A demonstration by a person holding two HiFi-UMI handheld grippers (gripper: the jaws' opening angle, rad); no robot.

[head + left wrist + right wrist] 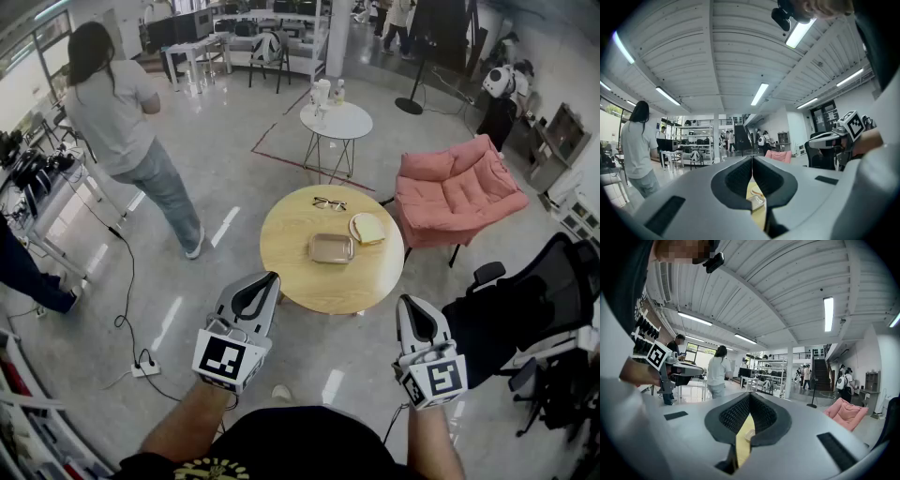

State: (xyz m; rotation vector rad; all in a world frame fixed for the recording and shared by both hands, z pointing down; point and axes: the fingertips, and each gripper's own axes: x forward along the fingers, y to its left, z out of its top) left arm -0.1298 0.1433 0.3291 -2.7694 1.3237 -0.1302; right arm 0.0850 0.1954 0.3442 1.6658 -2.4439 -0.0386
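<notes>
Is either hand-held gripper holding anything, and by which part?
Nothing. The left hand-held gripper and right hand-held gripper are shut and empty, short of the round table.

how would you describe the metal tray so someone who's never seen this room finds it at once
Find the round wooden table beside the pink armchair. Near its centre, left of the slice of bread and nearer the camera than the eyeglasses, lies the tray. It is the only rectangular, shiny metal thing there, and it is empty.
</notes>
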